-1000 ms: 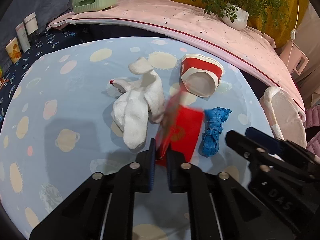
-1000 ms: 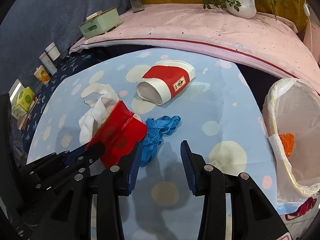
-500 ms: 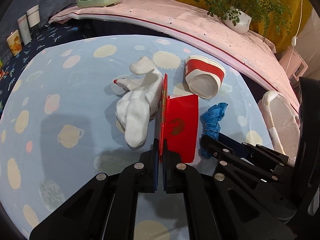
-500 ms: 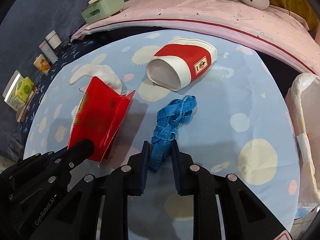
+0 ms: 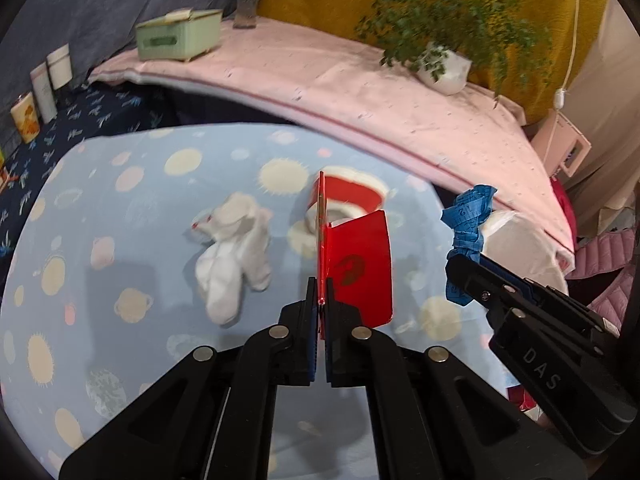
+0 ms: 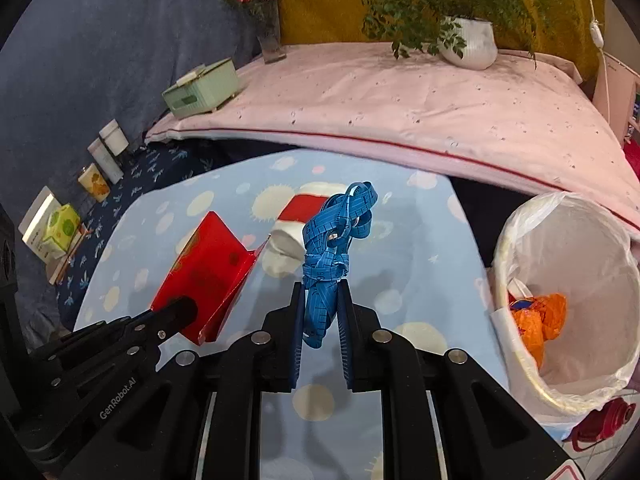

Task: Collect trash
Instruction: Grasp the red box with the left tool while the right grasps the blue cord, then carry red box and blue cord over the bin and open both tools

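Left wrist view: the left tool (image 5: 319,300) is clamped on the lower edge of a folded red paper packet (image 5: 358,264), holding it upright above the planet-print worktop (image 5: 132,208). White socks (image 5: 230,256) lie on the cloth to its left, and a red-and-white paper cup (image 5: 352,194) is half hidden behind the packet. The lined bin (image 5: 516,236) sits to the right, mostly blocked by the other tool.

Right wrist view: the right tool (image 6: 320,320) grips a bundled blue tape measure (image 6: 334,240), its long axis rising from the jaws. The white-bagged bin (image 6: 568,280) stands off the worktop's right edge, nearer this tool than the left one, so the drop likely calls for a rightward swing. Orange wrapping (image 6: 540,316) already lies inside; the bin's base is out of sight.
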A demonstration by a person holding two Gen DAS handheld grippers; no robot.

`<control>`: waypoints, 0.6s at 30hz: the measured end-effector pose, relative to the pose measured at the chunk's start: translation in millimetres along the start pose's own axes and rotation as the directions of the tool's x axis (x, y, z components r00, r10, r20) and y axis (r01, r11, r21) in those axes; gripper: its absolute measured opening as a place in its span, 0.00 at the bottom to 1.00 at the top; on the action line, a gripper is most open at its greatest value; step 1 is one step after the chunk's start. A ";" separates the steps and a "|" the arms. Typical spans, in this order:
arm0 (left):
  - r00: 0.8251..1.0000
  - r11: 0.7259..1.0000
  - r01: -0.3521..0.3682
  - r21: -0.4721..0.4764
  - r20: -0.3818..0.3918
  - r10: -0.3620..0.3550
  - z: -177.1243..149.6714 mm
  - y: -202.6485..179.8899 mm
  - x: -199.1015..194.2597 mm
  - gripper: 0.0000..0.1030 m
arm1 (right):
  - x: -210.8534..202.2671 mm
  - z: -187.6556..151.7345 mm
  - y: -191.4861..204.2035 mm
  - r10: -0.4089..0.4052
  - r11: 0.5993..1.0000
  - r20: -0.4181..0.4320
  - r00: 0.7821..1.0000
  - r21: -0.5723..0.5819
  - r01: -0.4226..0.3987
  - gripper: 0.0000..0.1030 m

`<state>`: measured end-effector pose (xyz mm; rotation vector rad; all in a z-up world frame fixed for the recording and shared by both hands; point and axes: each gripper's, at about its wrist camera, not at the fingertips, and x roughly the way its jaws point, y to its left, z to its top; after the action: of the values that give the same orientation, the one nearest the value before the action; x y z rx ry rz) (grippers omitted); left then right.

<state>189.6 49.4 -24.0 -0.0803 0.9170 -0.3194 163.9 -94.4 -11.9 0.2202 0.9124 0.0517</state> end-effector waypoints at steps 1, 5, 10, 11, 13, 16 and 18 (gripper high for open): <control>1.000 1.000 0.006 0.009 0.011 -0.006 3.2 -7.1 -4.1 0.02 | -9.2 3.6 -4.1 -0.001 1.000 0.019 1.000 0.007 0.000 0.14; 0.998 0.998 0.035 0.054 0.048 -0.037 16.3 -38.8 -18.7 0.02 | -40.1 14.8 -20.7 -0.014 0.999 0.078 0.997 0.035 0.011 0.14; 0.994 0.992 0.064 0.109 0.085 -0.074 29.5 -78.9 -31.3 0.02 | -75.4 24.9 -45.4 -0.049 0.997 0.140 0.989 0.071 0.039 0.14; 0.993 0.991 0.069 0.118 0.089 -0.080 31.9 -85.9 -33.4 0.02 | -81.3 26.1 -51.2 -0.052 0.996 0.150 0.987 0.077 0.041 0.14; 0.990 0.986 0.085 0.140 0.097 -0.099 35.7 -101.7 -37.1 0.02 | -94.2 28.6 -63.4 -0.066 0.994 0.174 0.983 0.093 0.051 0.14; 0.987 0.980 0.101 0.172 0.105 -0.120 39.7 -124.8 -40.5 0.02 | -110.6 31.4 -83.2 -0.089 0.991 0.201 0.975 0.114 0.067 0.14; 0.985 0.975 0.111 0.190 0.107 -0.133 40.6 -138.6 -41.7 0.02 | -119.3 31.7 -94.8 -0.106 0.989 0.216 0.971 0.127 0.080 0.14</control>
<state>165.3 -72.3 60.9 0.0140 0.7621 -0.5073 111.3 -208.6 79.7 0.2860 0.7021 -0.1126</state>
